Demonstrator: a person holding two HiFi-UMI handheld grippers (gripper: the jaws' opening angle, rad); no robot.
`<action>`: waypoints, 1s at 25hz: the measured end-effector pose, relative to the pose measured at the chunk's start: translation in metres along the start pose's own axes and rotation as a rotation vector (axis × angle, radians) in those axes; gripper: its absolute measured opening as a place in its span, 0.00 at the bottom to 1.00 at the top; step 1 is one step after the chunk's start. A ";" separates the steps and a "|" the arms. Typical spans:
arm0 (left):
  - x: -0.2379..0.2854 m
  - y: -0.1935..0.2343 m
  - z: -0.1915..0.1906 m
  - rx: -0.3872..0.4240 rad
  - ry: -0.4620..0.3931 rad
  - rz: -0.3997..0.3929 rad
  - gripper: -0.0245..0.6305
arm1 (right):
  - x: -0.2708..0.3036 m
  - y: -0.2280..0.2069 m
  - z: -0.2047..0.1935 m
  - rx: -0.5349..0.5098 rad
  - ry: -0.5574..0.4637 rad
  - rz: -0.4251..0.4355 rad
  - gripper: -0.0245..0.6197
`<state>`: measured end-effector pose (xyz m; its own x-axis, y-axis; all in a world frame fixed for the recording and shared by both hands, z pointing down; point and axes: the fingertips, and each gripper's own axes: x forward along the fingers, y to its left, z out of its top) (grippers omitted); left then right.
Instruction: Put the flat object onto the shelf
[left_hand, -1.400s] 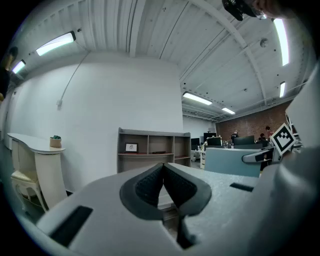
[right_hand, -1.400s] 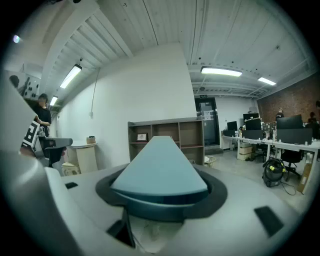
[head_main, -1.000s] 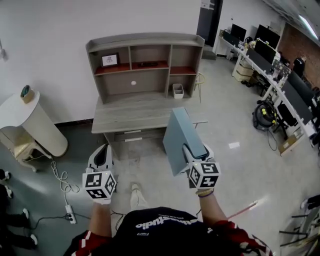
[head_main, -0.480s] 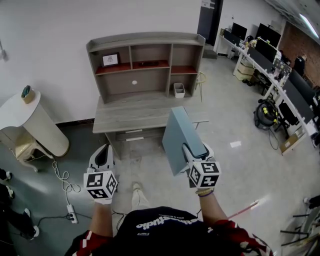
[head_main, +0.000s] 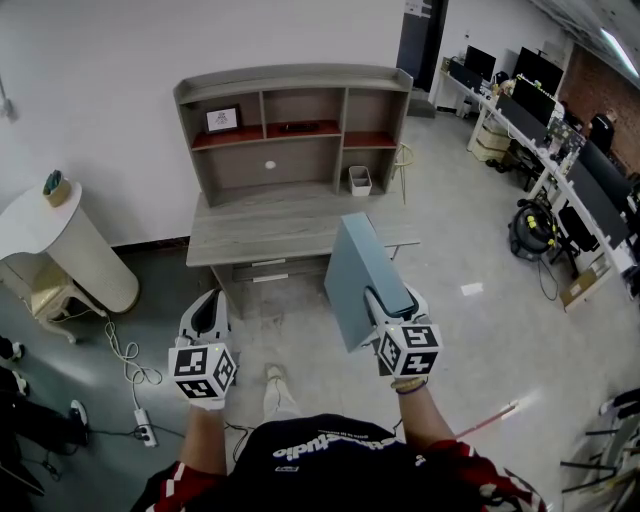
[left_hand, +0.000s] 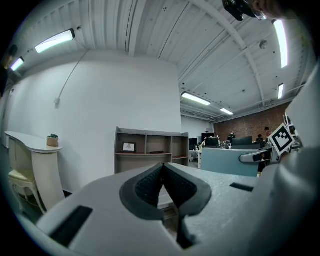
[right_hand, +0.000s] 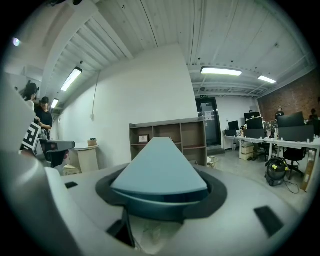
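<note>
Two grippers held out, well short of the desk. Far left: white table (head_main: 60, 250), with a pot (head_main: 53, 186) near its back edge. A power strip (head_main: 141, 428) lies on the floor below it. The left gripper (head_main: 208, 300) has its jaws pressed together with nothing between them. Ahead, the desk (head_main: 270, 230) stands against the wall, with the shelf (head_main: 290, 125) along its back edge. A frame (head_main: 220, 120) stands in the shelf's upper left compartment. A white bin (head_main: 357, 181) sits by the desk's back right corner, under the shelf's right compartment. The right gripper (head_main: 385, 300) is pinching the near end of the blue-grey panel (head_main: 355, 270). The panel stands on edge, tilted, and in the head view its far end overlaps the desk's front right corner, well apart from the shelf. Far right: workstations (head_main: 540, 110) with monitors, and a vacuum (head_main: 530, 230) on the floor.
</note>
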<state>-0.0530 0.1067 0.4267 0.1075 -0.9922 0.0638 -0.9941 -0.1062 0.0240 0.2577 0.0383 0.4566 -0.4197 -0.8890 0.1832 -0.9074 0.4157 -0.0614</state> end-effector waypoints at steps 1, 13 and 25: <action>0.001 0.000 -0.001 -0.001 0.002 -0.001 0.05 | 0.001 0.000 0.000 0.001 0.000 0.001 0.48; 0.005 0.003 -0.002 -0.009 0.006 -0.001 0.05 | 0.007 -0.005 0.006 -0.001 -0.007 -0.001 0.48; 0.053 0.025 0.001 -0.013 0.013 -0.028 0.05 | 0.039 -0.015 0.015 0.001 0.007 -0.051 0.48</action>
<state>-0.0723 0.0510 0.4301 0.1354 -0.9879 0.0761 -0.9904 -0.1328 0.0386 0.2544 -0.0057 0.4502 -0.3730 -0.9076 0.1927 -0.9275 0.3700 -0.0528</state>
